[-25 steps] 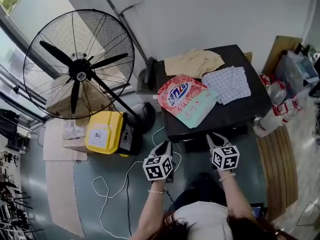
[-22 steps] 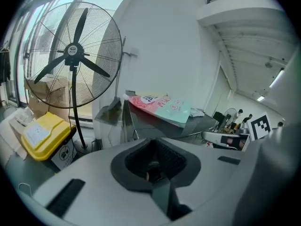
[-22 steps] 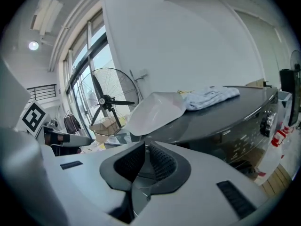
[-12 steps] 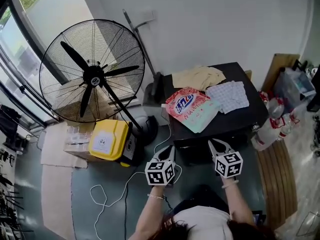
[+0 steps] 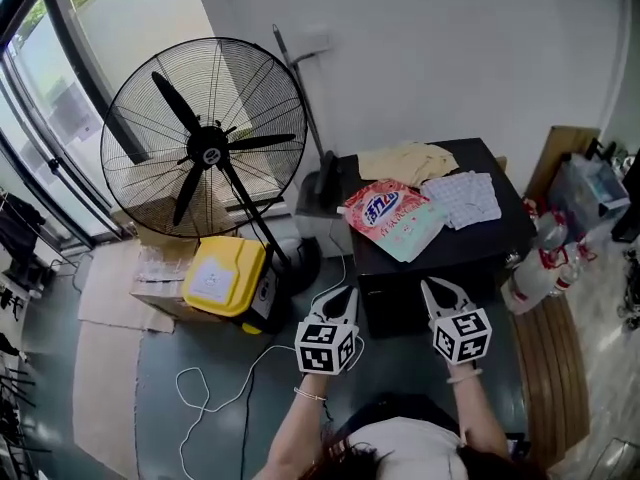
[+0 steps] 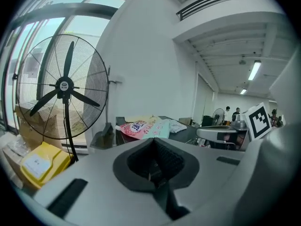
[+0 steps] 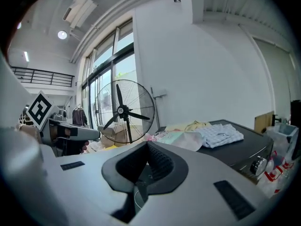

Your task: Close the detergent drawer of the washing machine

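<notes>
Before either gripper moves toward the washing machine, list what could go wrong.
1. The detergent bag lies at the front edge of the washing machine top; a gripper reaching below could knock it off.
2. A white cable loops across the floor beside the person; a step forward might snag it.
3. The left gripper and right gripper have just closed on nothing, and no view shows the drawer, so aiming a push is guesswork.

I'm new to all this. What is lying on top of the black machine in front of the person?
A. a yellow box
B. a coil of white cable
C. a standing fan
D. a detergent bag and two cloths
D: a pink detergent bag lies on top of the black washing machine, with a beige cloth and a checked cloth beside it.
</notes>
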Motion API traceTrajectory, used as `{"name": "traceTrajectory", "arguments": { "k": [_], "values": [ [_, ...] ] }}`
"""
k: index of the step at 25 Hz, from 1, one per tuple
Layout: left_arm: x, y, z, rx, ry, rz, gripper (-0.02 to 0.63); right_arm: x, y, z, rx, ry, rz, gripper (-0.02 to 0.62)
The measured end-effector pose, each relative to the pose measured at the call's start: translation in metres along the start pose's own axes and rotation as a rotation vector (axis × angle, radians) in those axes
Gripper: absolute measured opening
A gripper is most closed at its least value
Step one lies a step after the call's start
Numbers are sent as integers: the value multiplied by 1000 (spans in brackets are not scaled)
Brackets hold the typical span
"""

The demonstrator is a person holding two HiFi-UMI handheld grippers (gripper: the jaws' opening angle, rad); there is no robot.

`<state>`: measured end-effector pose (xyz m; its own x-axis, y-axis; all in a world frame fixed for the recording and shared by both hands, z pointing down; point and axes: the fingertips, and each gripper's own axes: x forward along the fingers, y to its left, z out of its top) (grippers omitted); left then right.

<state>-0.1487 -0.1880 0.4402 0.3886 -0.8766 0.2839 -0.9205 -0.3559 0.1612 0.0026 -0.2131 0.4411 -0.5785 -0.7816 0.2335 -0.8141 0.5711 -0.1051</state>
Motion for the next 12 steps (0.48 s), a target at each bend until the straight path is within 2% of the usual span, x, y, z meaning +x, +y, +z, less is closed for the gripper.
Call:
{"name": "traceTrajectory", "arguments": {
  "k": [6,12],
  "values": [
    [-15,-18,23,27,-58,13,18,-19,7,23,-52,-37,1,26],
    [-34,-53,38,38,-96,29,18,-55,10,43,-72,-83,21,26]
  ]
}}
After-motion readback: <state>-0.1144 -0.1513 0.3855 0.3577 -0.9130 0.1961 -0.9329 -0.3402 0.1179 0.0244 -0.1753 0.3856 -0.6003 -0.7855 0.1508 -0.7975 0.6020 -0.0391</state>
